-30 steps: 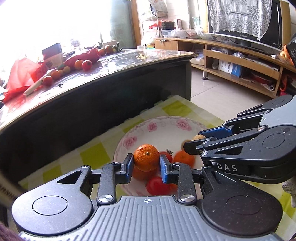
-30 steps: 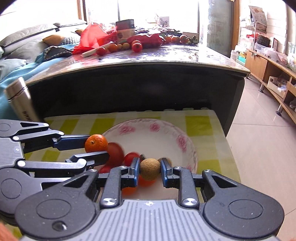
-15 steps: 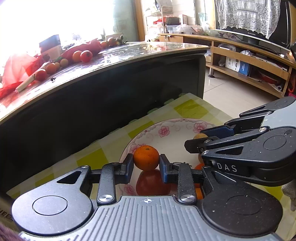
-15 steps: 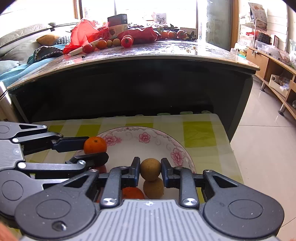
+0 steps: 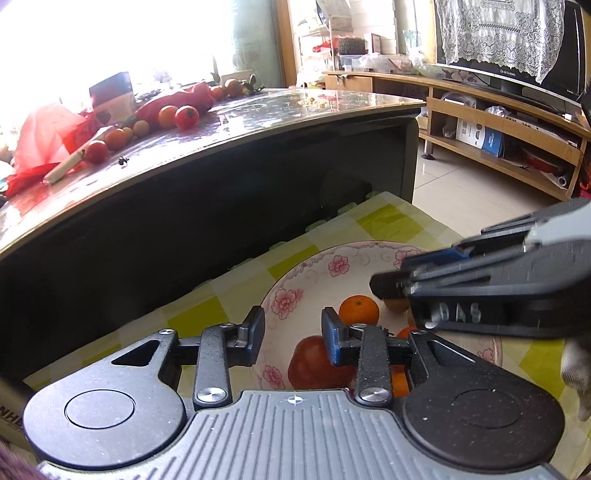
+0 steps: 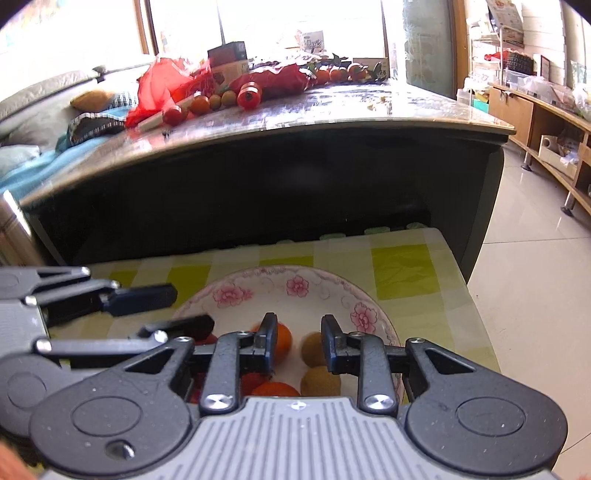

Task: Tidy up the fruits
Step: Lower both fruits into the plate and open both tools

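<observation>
Sunlit living room, tiled floor (image 6: 535, 258), dark glossy desk (image 5: 258, 122) across the back. Lower down, in front of it, a yellow-and-white checked cloth (image 6: 402, 269) carrying a white floral bowl (image 6: 258, 291).

Inside the bowl: an orange (image 5: 359, 309) near the middle, a big red fruit (image 5: 310, 363) nearer the left camera, two brownish round fruits (image 6: 313, 349) lying one behind the other and touching or nearly so, plus more orange and red pieces partly hidden under the tools.

Left hand-held gripper (image 5: 293, 334) over the bowl's near-left part, jaws spread wide, nothing between the pads; the orange just beyond its right finger, apart from it. Right hand-held gripper (image 6: 299, 338) likewise spread wide and empty above the bowl, with the farther brown fruit seen through the gap, lower in the bowl and not pinched. Each tool visible from the other's camera, close side by side over the bowl, the right one blurred in the left view. A bit of white glove (image 5: 576, 373) at that view's right edge.

Farther out, on the desk: loose tomatoes and small oranges (image 5: 173, 116), red plastic bags (image 6: 166, 85), a box (image 5: 112, 94). Off to the right, a low wooden TV stand (image 5: 509, 125) with a lace-draped screen (image 5: 498, 33). On the left of the right view, a sofa with cushions (image 6: 88, 99) and a metal flask (image 6: 14, 232) at the edge.
</observation>
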Demonstrator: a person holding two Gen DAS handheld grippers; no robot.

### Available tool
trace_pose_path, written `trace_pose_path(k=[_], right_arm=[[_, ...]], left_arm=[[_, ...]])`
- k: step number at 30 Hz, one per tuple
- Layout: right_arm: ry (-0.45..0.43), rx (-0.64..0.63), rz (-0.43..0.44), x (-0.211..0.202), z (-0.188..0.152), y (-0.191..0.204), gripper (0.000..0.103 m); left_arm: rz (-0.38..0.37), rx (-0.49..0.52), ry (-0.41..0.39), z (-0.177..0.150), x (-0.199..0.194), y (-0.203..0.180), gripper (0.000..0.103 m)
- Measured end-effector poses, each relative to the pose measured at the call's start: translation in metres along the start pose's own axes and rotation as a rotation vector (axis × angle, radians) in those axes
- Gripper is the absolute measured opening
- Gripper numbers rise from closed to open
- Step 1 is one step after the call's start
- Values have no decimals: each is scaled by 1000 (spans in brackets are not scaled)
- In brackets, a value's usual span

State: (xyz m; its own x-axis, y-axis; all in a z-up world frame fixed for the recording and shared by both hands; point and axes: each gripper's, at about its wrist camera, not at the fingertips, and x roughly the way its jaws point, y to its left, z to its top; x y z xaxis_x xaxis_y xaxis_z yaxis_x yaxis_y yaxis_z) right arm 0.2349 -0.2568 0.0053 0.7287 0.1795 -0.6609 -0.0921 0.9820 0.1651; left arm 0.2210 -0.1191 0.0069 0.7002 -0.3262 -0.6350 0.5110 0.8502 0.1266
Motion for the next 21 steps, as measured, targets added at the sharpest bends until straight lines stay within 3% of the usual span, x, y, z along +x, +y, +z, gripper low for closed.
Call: trace_pose_path(k=[13,21], right_arm=[[-22,24,-45,-40,-5,7,33],[-13,-5,-70,-78,-34,29,36]], left_arm=[[18,-52,-7,-19,-41,2,46],[49,-79,-3,-44,-76,-2,61]])
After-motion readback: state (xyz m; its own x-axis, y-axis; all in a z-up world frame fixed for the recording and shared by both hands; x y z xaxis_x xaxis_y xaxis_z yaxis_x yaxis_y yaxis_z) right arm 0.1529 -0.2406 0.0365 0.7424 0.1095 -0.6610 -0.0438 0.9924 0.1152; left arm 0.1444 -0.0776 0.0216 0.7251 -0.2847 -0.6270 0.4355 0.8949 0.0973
